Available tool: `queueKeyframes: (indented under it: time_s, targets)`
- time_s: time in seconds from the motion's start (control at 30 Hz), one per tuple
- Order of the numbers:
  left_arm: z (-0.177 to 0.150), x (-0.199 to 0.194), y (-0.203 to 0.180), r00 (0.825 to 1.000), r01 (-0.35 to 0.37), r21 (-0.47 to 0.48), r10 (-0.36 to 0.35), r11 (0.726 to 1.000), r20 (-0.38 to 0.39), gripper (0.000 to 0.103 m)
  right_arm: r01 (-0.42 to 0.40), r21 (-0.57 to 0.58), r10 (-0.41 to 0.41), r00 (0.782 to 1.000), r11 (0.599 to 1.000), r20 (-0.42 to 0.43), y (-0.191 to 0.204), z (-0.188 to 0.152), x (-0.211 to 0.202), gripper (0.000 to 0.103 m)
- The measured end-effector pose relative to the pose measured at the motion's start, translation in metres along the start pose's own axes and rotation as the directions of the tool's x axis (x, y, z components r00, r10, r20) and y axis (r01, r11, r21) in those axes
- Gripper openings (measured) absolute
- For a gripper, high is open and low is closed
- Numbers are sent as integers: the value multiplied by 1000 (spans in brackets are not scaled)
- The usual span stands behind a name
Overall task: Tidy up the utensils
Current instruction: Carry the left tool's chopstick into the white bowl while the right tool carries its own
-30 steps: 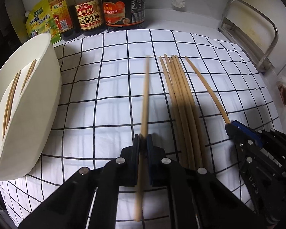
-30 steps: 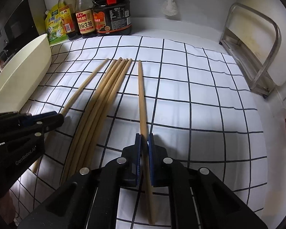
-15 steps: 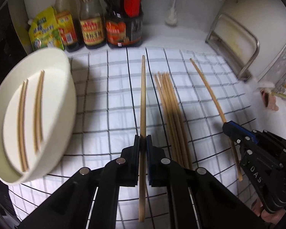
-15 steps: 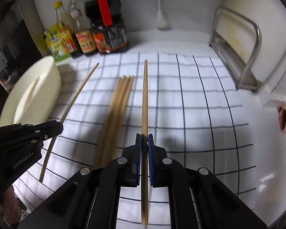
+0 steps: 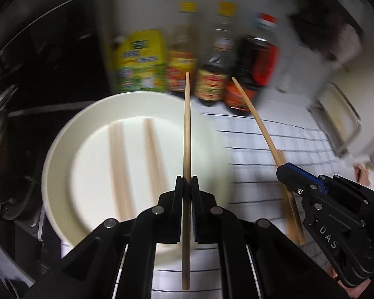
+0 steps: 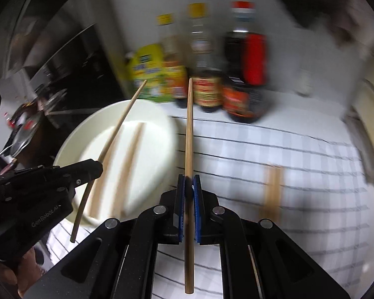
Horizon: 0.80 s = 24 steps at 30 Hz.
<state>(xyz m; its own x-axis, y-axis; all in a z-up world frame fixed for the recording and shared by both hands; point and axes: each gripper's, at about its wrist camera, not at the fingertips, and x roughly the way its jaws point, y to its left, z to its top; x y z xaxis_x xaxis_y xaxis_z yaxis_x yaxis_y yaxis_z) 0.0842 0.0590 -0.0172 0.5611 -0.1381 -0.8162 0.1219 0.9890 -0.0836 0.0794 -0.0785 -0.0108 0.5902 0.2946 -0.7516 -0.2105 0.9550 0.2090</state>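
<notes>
I see a white black-gridded cloth (image 5: 274, 149) on the counter, sauce bottles (image 5: 212, 84) at twelve o'clock. My left gripper (image 5: 186, 184) clenches a pale wooden chopstick (image 5: 187, 129) pointing twelve over the white dish (image 5: 59, 149); my right gripper (image 6: 189, 186) clamps another chopstick (image 6: 189, 129), likewise pointing twelve.

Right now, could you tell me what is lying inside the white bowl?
Chopsticks lie inside the white bowl; motion blur hides the exact count. The left hand-held gripper and its held chopstick cover the bowl's right part.
</notes>
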Motion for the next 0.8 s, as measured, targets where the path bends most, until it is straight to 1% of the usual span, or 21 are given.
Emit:
queueKeyframes:
  time_s: [0.1,0.2,0.3,0.4,0.53,0.7,0.8]
  targets:
    - [6,6,37,999,-34,-35,34,999,-7,7,-53,-16,52,998,998,-21,29,13,26,7]
    - [8,17,62,998,-56,-55,56,997,-18,7,-78,-19,76,995,997,-65,56,22,54,7]
    - [7,33,84,997,-71,-71,68,995,-47,7,-86,-17,84,991,996,-102,72,23,77,6]
    - [4,45,95,995,-76,-73,71,994,-72,7,-89,9,90,985,996,-146,82,20,98,6]
    - [-4,61,102,992,-65,-79,56,995,-113,7,-70,30,75,978,997,-195,85,13,118,7]
    - [-10,75,108,988,-65,-82,53,995,-146,7,-48,40,56,975,998,-216,84,10,130,7]
    - [-10,78,111,987,-65,-87,51,994,-151,7,-40,44,49,974,998,-223,82,8,133,7]
